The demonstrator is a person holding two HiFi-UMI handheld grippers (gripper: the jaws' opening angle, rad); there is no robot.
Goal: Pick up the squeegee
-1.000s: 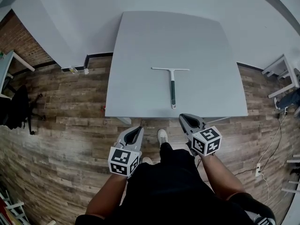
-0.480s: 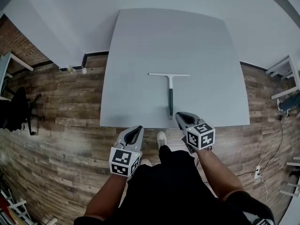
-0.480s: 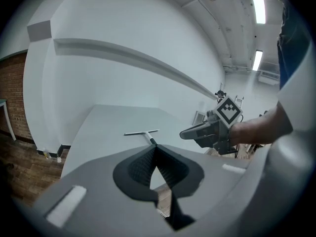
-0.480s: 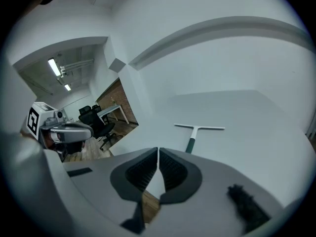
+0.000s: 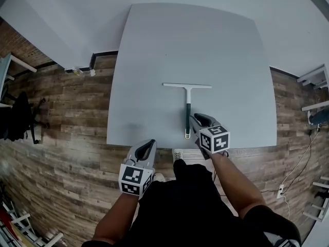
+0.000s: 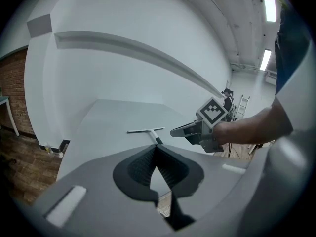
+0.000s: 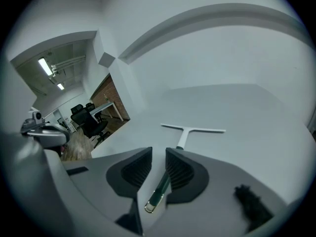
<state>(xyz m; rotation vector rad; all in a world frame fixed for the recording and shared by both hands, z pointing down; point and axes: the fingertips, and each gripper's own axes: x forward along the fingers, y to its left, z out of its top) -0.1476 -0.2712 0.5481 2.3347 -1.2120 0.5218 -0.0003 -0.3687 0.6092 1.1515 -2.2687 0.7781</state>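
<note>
Lowest in the head view, left of centre, the left gripper (image 5: 148,143) hangs over the floor short of the table (image 5: 154,55). Its own view shows the jaw tips meeting with nothing between them.

Just above and right of it, the right gripper (image 5: 197,119) is over the table's near edge. Its jaws have just been opening and now stand partly apart. Its own view shows the squeegee (image 5: 187,109) handle lying in the gap between the pads. Neither pad presses on it, so nothing is held.

The squeegee lies flat on the table, centre-right in the head view. Its handle end is close to the near edge and its blade points away across the table.

Handling, as judged: it looks a light, rigid tool that should lift as one piece. The dark handle is the place to take hold, with the pads closing across its width. A grip a little forward of the end loop would limit drooping at the blade end. The smooth, narrow shaft could twist in a loose grip. The thin blade edge looks soft and is best left untouched.

Appearance: a T shape. A small shiny loop closes the near end, followed by a slim dark green handle and a pale neck. A long, thin, pale blade lies crosswise at the far end.
</note>
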